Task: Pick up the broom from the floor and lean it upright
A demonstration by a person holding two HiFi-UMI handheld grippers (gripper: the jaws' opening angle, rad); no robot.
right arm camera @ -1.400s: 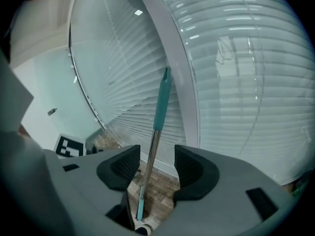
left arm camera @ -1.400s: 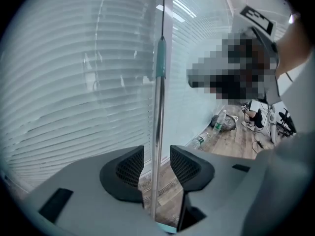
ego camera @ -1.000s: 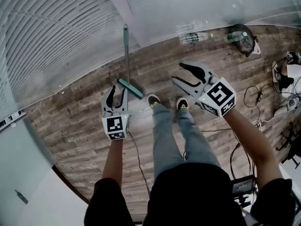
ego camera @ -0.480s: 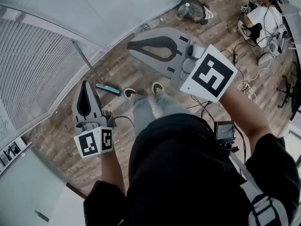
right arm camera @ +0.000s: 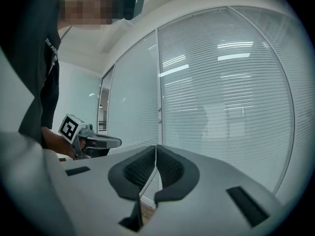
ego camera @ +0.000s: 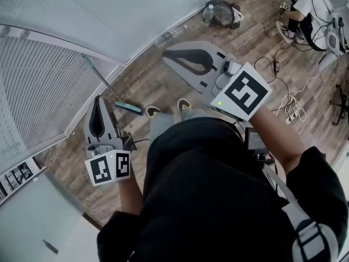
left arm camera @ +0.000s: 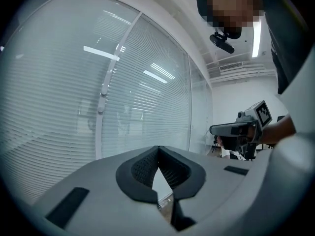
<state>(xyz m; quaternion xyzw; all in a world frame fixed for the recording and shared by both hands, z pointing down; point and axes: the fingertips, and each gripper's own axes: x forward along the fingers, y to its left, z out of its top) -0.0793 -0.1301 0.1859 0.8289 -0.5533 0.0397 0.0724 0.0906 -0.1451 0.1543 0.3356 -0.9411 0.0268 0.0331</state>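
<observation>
The broom (ego camera: 101,79), a thin green handle with a teal head (ego camera: 128,107), stands tilted with its head on the wooden floor and its handle against the blind-covered glass wall. Neither gripper touches it. My left gripper (ego camera: 100,99) is raised near the broom's head in the head view, shut and empty; in the left gripper view its tips (left arm camera: 158,149) meet before the glass. My right gripper (ego camera: 165,54) is raised higher, jaws closing the last bit, tips (right arm camera: 156,147) together with nothing between them. Each gripper shows in the other's view (left arm camera: 237,128) (right arm camera: 96,141).
A dark bag with a bottle (ego camera: 221,11) and a loose plastic bottle (ego camera: 169,36) lie by the wall. A person (ego camera: 312,9) sits at the far right among cables and a power strip (ego camera: 288,113). A white cabinet (ego camera: 32,217) stands at lower left.
Both grippers went from open to shut and rose away from the floor. The head view swung round. The broom stays leaning on the glass wall.
</observation>
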